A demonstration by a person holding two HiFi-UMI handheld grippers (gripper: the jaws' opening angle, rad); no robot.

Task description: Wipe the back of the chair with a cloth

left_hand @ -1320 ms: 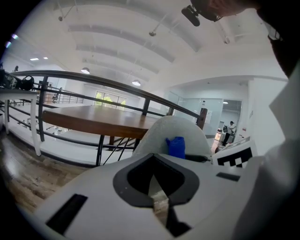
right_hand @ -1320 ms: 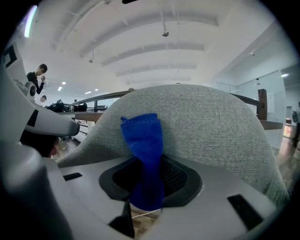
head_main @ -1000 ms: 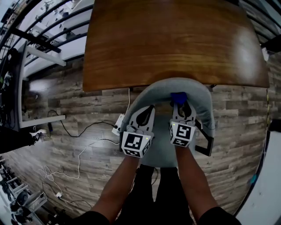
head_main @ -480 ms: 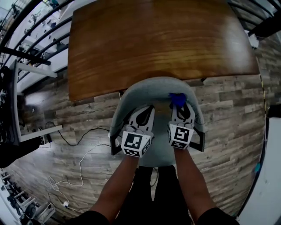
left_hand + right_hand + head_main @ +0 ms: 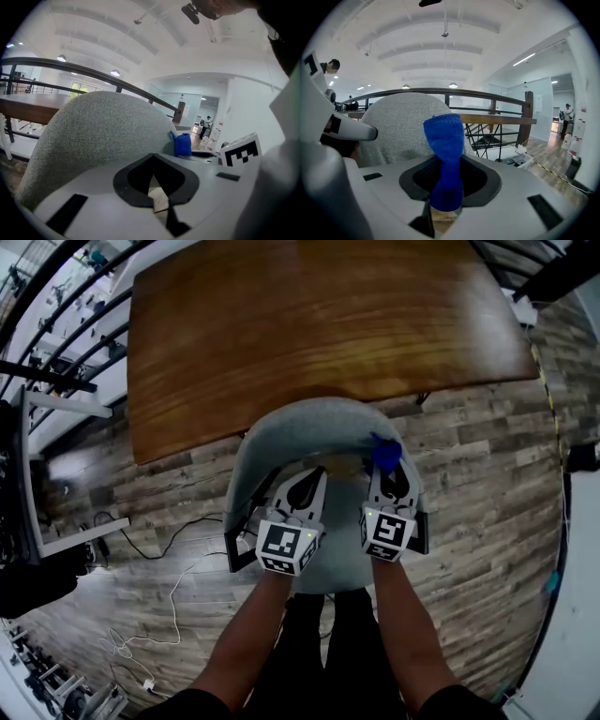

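Observation:
A grey fabric chair [image 5: 314, 423] stands under me, its curved back toward the wooden table. My right gripper [image 5: 387, 474] is shut on a blue cloth [image 5: 383, 454], which sticks up from the jaws at the right part of the backrest's rim. In the right gripper view the blue cloth [image 5: 445, 154] stands twisted between the jaws of the right gripper [image 5: 445, 206], with the chair back [image 5: 393, 126] behind it. My left gripper [image 5: 306, 486] hovers over the seat, beside the right one. The left gripper [image 5: 153, 185] is shut and holds nothing; the chair back [image 5: 93, 136] fills that view.
A brown wooden table [image 5: 309, 324] lies just beyond the chair. Cables [image 5: 178, 587] trail over the plank floor at the left. A dark railing [image 5: 440, 92] runs behind the table. Black armrests [image 5: 236, 554] flank the seat.
Relative to the chair, both grippers have shifted right: the cloth went from the middle of the backrest rim to its right part. The table and chair slid left in view.

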